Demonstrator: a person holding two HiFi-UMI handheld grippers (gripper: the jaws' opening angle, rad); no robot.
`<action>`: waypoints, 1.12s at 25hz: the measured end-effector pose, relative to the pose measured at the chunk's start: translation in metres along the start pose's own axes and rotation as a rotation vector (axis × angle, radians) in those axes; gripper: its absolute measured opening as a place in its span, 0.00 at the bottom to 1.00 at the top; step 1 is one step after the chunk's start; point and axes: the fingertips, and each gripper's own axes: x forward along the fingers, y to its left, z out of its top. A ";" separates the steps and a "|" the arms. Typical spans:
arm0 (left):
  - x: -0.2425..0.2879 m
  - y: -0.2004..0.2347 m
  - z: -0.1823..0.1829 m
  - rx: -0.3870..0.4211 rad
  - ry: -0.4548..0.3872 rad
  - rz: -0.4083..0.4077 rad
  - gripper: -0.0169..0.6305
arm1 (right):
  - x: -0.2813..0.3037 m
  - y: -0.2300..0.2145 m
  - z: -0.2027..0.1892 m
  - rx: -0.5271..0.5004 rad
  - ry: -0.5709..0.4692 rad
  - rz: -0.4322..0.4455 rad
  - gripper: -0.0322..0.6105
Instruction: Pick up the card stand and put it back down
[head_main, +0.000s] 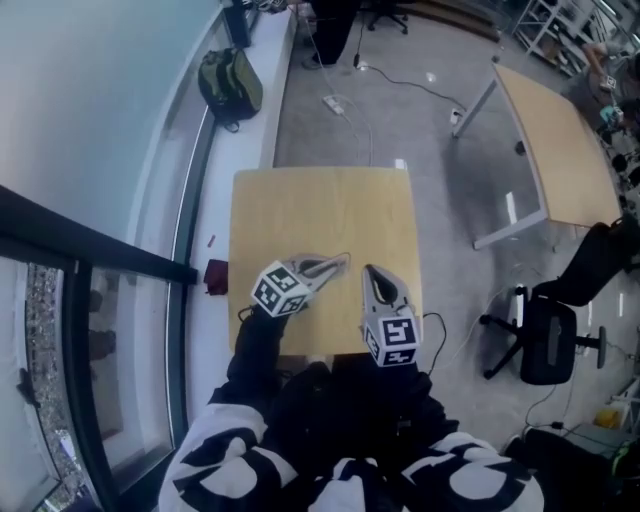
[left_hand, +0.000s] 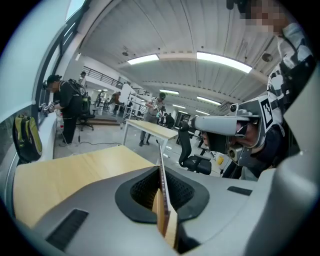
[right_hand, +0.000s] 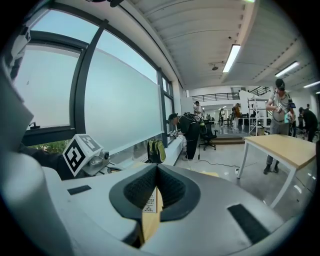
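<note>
2 hand-held grippers meet over the near half of the bench (head_main: 300, 205), and both are clenched on the same thing. The left hand-held gripper (head_main: 338, 264) has its black pads pressed on the card stand (left_hand: 165, 220), a thin clear sheet backed by pale wood, seen edge-on in its own view. That edge runs from low by the camera up and away along the jaws. The sheet's top pokes out past the pads and leans a touch left.

The right hand-held gripper (head_main: 372, 273) bites another part of the stand: pale wood with a small printed label is squeezed between its pads, again edge-on and upright. From the head view the 2 sets of tips sit just beside each other, the left angled in from the left, the right pointing up the bench. The stand is too small there to read its long axis.

1 container in sight: a green backpack (head_main: 230, 85) on the ledge by the window, contents not visible. A second table (head_main: 555, 150) and an office chair (head_main: 548, 335) stand well apart on the right.
</note>
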 end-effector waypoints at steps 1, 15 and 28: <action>-0.007 -0.005 0.010 0.010 -0.011 0.007 0.06 | -0.003 0.002 0.006 -0.006 -0.013 0.007 0.08; -0.115 -0.041 0.145 0.176 -0.276 0.211 0.06 | -0.032 0.039 0.101 -0.092 -0.206 0.033 0.08; -0.170 -0.052 0.166 0.176 -0.447 0.479 0.06 | -0.046 0.063 0.128 -0.104 -0.273 0.035 0.08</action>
